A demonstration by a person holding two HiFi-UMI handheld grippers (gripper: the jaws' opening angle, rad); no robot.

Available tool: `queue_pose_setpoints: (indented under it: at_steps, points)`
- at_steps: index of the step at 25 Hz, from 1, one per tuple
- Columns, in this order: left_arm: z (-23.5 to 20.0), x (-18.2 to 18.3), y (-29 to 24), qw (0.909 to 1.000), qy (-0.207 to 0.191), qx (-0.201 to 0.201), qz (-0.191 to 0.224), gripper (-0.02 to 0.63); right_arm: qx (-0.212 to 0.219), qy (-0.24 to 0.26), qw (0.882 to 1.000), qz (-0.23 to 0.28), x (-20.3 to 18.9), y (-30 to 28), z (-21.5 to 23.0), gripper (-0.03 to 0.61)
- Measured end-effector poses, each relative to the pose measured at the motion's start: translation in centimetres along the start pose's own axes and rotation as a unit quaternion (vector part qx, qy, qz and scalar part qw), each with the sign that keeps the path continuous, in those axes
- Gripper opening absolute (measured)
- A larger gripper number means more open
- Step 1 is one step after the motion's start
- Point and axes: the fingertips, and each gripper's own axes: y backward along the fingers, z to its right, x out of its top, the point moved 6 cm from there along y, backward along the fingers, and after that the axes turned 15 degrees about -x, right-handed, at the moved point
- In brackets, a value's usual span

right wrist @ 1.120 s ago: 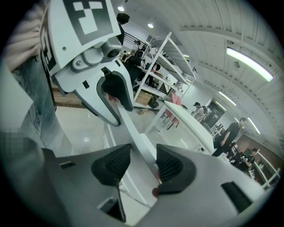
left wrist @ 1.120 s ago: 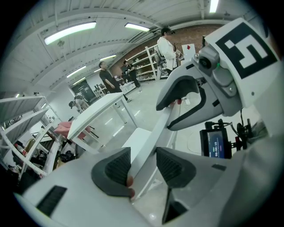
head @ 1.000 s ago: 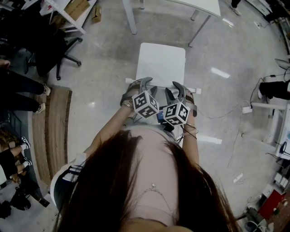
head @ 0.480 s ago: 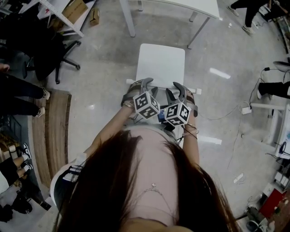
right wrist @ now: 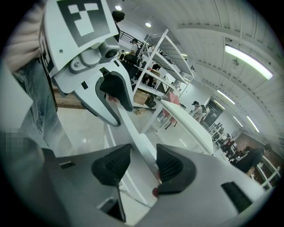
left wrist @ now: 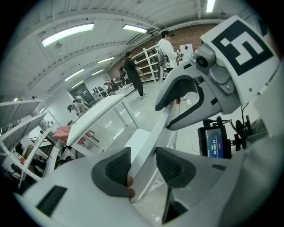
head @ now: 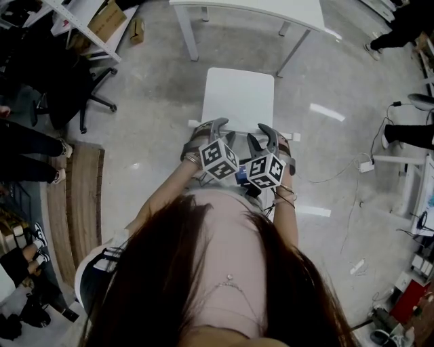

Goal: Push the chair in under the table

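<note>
Large room with a glossy grey floor (head: 156,101). A white table (head: 258,8) stands at the far side; the white chair (head: 239,95) sits just short of it. The left gripper (head: 215,127) and right gripper (head: 265,134) each clamp its backrest (left wrist: 151,137)

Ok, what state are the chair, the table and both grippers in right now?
chair: upright, seat wholly out in front of the table, not yet pushed in.
table: standing ahead of the chair, apart from it.
left gripper: shut on the chair's back rail.
right gripper: shut on the same rail, beside the left gripper.
</note>
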Motion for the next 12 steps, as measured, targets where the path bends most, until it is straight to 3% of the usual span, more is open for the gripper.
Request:
queue_pose_setpoints:
  at_steps: [12]
  points:
    - [-1.4, 0.8, -0.7, 1.0000, -0.003, -0.006, 0.000, 0.181, 0.002, -0.005, 1.000, -0.006, 0.0, -1.3, 1.1, 0.184]
